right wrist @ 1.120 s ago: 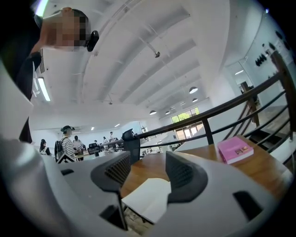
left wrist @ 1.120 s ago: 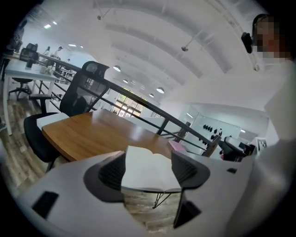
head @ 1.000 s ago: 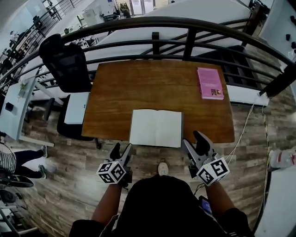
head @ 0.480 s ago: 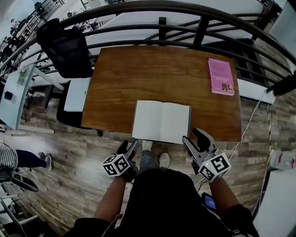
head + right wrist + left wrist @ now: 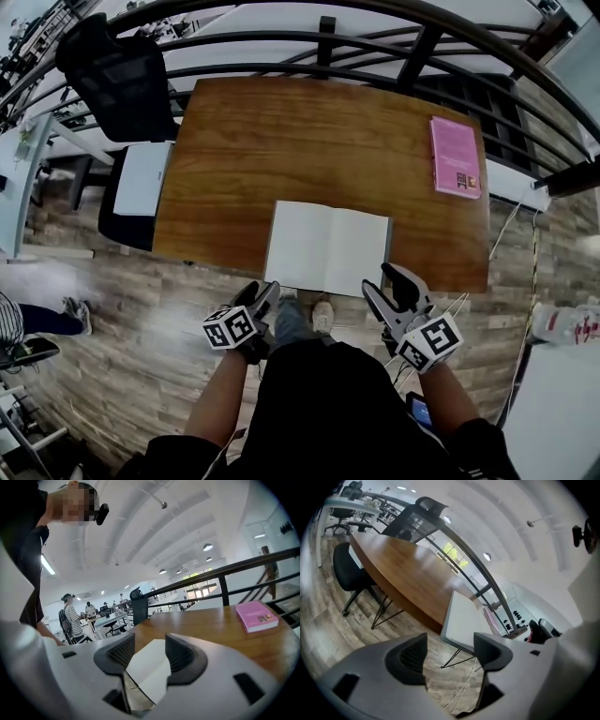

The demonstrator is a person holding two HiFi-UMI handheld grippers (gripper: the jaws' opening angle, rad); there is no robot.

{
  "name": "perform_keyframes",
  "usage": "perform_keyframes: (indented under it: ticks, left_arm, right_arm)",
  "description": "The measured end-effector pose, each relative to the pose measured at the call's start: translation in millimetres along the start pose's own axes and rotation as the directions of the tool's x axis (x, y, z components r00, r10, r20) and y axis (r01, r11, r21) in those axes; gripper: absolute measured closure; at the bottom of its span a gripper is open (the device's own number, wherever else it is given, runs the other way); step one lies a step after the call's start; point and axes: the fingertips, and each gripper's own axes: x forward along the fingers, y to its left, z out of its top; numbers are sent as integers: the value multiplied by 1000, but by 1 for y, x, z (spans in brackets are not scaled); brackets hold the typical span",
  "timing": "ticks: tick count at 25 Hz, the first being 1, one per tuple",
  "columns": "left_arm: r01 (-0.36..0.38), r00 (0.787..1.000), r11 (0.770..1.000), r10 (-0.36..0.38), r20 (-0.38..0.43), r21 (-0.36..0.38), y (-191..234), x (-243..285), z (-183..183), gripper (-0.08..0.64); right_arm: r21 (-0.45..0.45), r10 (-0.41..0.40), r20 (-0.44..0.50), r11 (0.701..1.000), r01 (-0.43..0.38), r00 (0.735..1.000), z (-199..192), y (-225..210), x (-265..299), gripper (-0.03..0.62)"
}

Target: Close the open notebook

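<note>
A: Where's the notebook?
B: The notebook (image 5: pixel 328 248) is open and flat, white pages up, at the near edge of the wooden surface (image 5: pixel 281 141), roughly mid-width. Its spine runs away from the person. The near edge sticks slightly past the surface edge.

A: Hand pose?
B: Both are low, in front of the torso, off the near edge and over the wood floor (image 5: pixel 141 319). The left gripper (image 5: pixel 260 293) is just short of the notebook's near-left corner. The right gripper (image 5: pixel 382 281) is just short of the near-right corner. The forearms (image 5: pixel 220 403) run forward from the body, and the marker cubes (image 5: pixel 230 328) face up toward the head camera.

A: Left fingers?
B: The fingers (image 5: pixel 487 648) are wide apart with nothing between them. The left gripper view is rolled, so the surface runs diagonally across it. There the notebook sits beyond the right-hand fingertip, with only floor in the gap.

A: Right?
B: Medium gap, narrower than the left, gripping nothing. The right gripper view is near the height of the surface top and looks across it. The notebook's near corner shows through the gap, with the pads (image 5: pixel 180 656) clear of it.

A: Anything else on there?
B: A pink book (image 5: pixel 455 157), closed, at the far right, well apart from the notebook. There's a black chair (image 5: pixel 117 80) off the far-left corner and a dark railing (image 5: pixel 375 37) behind the surface.
</note>
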Motion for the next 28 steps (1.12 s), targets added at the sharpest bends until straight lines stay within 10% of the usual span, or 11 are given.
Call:
perform_keyframes:
  ticks: [14, 21, 28]
  left_arm:
    - [51, 999, 998, -51, -18, -42, -4, 19, 3, 455]
    - [45, 998, 985, -51, 27, 169, -36, 2, 18, 485]
    - [89, 992, 922, -116, 49, 376, -87, -15, 25, 489]
  right_arm:
    - [-1, -6, -39, 1000, 6, 999, -3, -3, 4, 405]
    - [-18, 4, -14, 1000, -4, 1000, 2, 0, -7, 413]
    - [-23, -6, 36, 1000, 7, 999, 5, -1, -28, 416]
